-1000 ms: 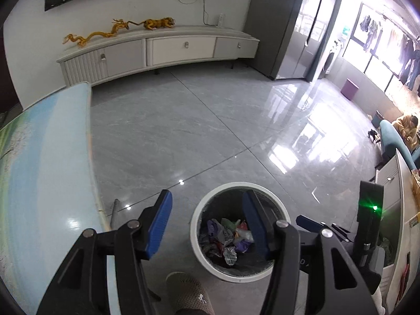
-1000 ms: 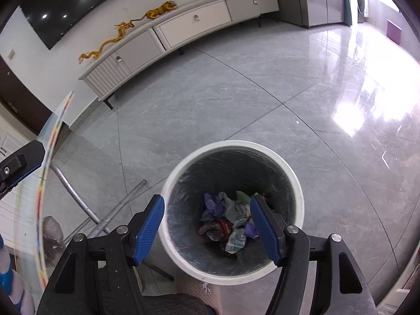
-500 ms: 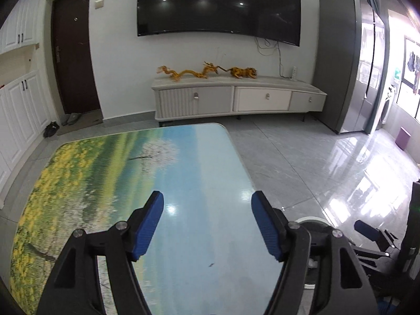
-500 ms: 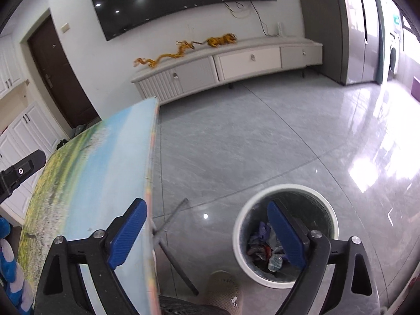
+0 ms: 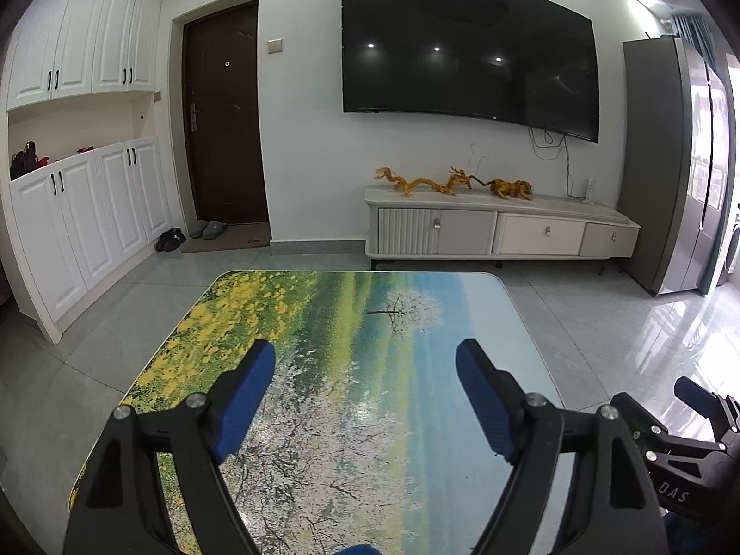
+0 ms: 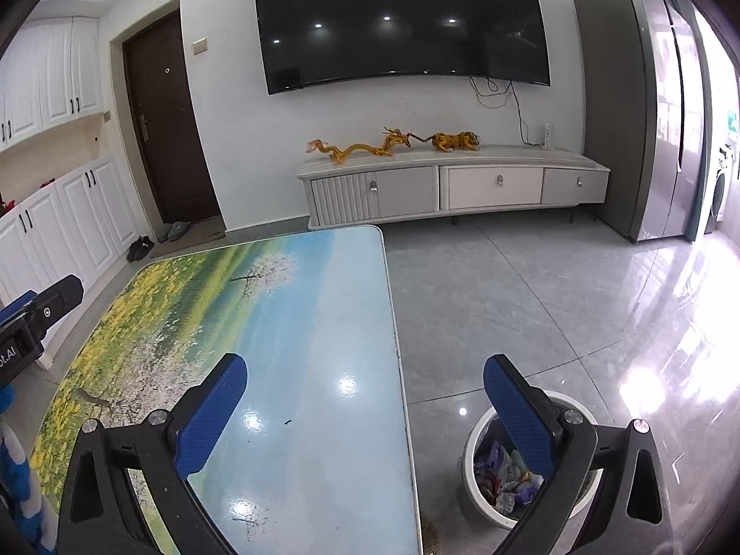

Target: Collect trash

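Two empty grippers over the picture table, trash in the bin.

The left gripper (image 5: pixel 365 365) and the right gripper (image 6: pixel 365 384) hold nothing, and their blue jaws are opening wider. Under them is a table (image 6: pixel 296 323) with a flower-field picture on top. The white trash bin (image 6: pixel 471 485) stands on the floor just beside the table, with the trash (image 6: pixel 502 476) inside it.

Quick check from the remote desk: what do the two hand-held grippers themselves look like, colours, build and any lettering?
Both match. The left hand-held gripper and the right hand-held gripper each have two black angular arms with triangular cut-outs and silver round bolts, tipped with blue ribbed pads. In the left view the other unit's black body shows white letters "DAS"; in the right view a partial white marking appears. No cables or sleeves are visible.
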Action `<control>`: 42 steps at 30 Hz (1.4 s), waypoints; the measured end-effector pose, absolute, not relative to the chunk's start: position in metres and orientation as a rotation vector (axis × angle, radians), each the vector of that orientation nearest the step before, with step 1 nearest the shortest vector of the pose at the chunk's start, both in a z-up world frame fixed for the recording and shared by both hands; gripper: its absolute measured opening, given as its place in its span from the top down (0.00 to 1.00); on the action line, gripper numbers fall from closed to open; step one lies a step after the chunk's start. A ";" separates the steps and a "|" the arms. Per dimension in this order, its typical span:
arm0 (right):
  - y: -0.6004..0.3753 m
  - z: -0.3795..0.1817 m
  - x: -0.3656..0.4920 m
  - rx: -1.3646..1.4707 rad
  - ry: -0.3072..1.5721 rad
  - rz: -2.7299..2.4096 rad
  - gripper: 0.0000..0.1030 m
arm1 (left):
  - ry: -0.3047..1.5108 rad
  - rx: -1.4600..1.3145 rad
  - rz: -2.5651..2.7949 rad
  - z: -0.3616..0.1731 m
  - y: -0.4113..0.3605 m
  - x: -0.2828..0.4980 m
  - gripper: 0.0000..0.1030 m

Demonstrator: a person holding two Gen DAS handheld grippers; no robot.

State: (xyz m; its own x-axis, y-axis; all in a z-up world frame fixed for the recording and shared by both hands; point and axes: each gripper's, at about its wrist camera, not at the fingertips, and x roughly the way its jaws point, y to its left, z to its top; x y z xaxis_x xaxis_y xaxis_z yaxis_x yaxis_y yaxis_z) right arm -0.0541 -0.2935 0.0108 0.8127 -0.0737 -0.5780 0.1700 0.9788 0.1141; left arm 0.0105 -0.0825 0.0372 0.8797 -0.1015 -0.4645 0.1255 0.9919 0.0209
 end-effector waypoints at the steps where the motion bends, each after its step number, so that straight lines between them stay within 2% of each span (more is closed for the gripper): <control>1: -0.290 0.012 -0.055 0.157 0.601 -0.131 0.00 | 0.477 0.046 -0.116 0.038 -0.080 0.009 0.22; 9: -0.281 0.012 -0.062 0.163 0.561 -0.137 0.00 | 0.446 0.019 -0.097 0.040 -0.064 -0.001 0.08; 42: -0.329 -0.013 -0.071 0.218 0.576 -0.358 0.00 | 0.518 0.084 -0.170 0.002 -0.095 0.015 0.08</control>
State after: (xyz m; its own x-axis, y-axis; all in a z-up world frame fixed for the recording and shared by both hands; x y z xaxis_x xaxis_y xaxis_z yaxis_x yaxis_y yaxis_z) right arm -0.0711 -0.3287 -0.0135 0.7797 -0.2684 -0.5657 0.3887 0.9158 0.1013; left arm 0.0145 -0.0946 0.0023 0.8552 -0.1406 -0.4988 0.1832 0.9824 0.0372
